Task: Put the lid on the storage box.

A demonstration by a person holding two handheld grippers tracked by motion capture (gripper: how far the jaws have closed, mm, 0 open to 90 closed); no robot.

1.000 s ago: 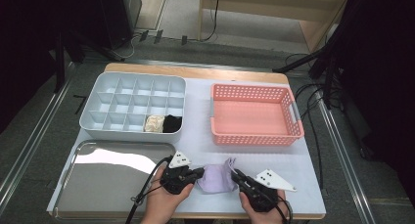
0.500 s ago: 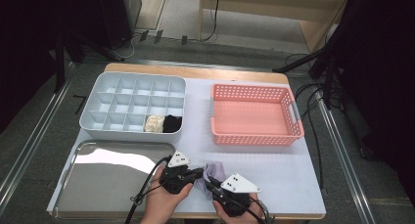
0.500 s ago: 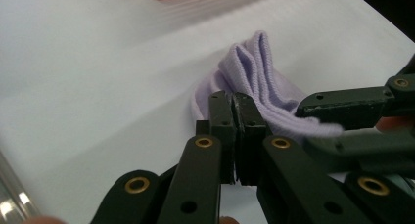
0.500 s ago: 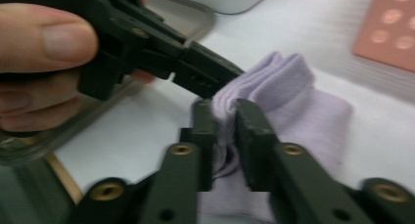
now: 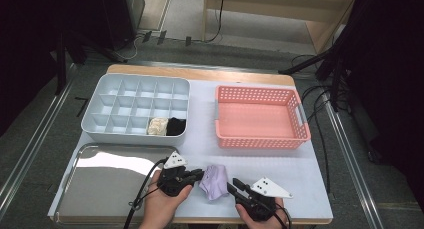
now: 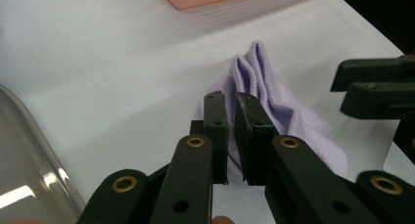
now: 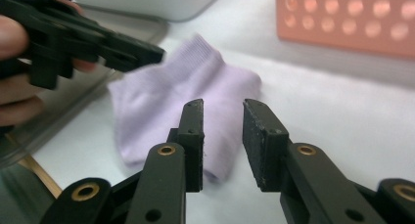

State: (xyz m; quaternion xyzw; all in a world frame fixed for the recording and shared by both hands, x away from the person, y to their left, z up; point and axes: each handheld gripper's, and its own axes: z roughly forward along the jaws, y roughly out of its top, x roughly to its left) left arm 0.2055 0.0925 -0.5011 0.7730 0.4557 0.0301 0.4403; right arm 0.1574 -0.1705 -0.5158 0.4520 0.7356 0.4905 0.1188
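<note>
Showing a pale lilac sock point(image 5: 214, 181) with ribbed cuff, black grippers with brass-coloured rivets, a salmon-pink perforated basket point(image 5: 260, 139), a light grey divided box point(image 5: 100, 124) holding cream and black socks, a shiny silver tray point(image 5: 90, 199)

The sock point(image 5: 214, 181) is soft purple cloth with fine ribs. The tray point(image 5: 95, 189) is shiny metal, like a mirror. The basket point(image 5: 260, 139) is pink plastic full of holes. The box point(image 5: 100, 124) is smooth grey plastic. The tabletop point(image 5: 310, 184) is pale and matt, with a wood edge. Each gripper, left point(image 5: 195, 176) and right point(image 5: 235, 186), is dull black plastic.
</note>
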